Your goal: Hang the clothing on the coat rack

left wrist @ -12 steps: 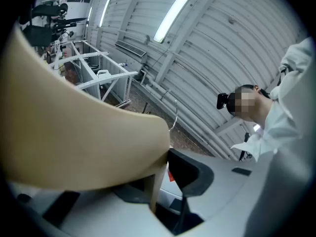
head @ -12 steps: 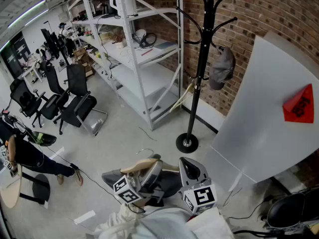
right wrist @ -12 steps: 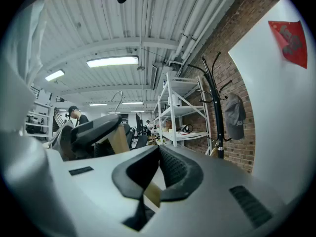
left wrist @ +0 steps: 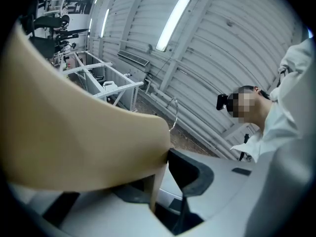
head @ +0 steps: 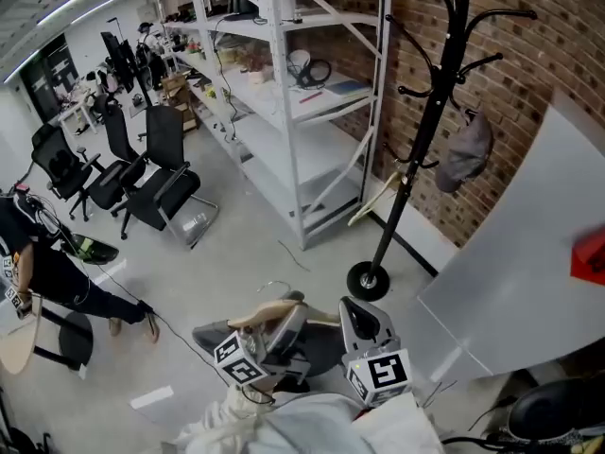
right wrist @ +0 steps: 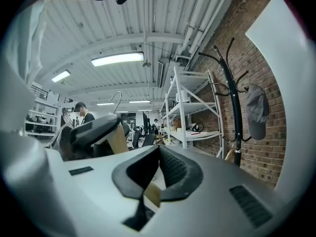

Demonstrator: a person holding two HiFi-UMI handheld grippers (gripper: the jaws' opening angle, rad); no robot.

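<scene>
I see a wooden hanger (head: 269, 312) with a metal hook (head: 275, 287) held low in front of me, between both grippers. My left gripper (head: 284, 325) is shut on it; the pale wood (left wrist: 74, 132) fills the left gripper view and presses against the black pad (left wrist: 190, 169). The right gripper (head: 352, 316) is shut on the hanger's other end, with a sliver of wood (right wrist: 153, 194) between its pads. The black coat rack (head: 430, 126) stands ahead to the right by the brick wall. A grey cap (head: 465, 154) hangs on it, and another wooden hanger (head: 378, 197) lower down.
White metal shelving (head: 312, 93) runs along the wall left of the rack. Black office chairs (head: 156, 183) and a person (head: 38, 272) are at the left. A large white panel (head: 529, 272) leans at the right. Grey floor lies between me and the rack's base (head: 367, 280).
The head view has swung, so the rack, shelving and panel sit further right in the picture. Both grippers and the hanger keep the same place at the bottom.
</scene>
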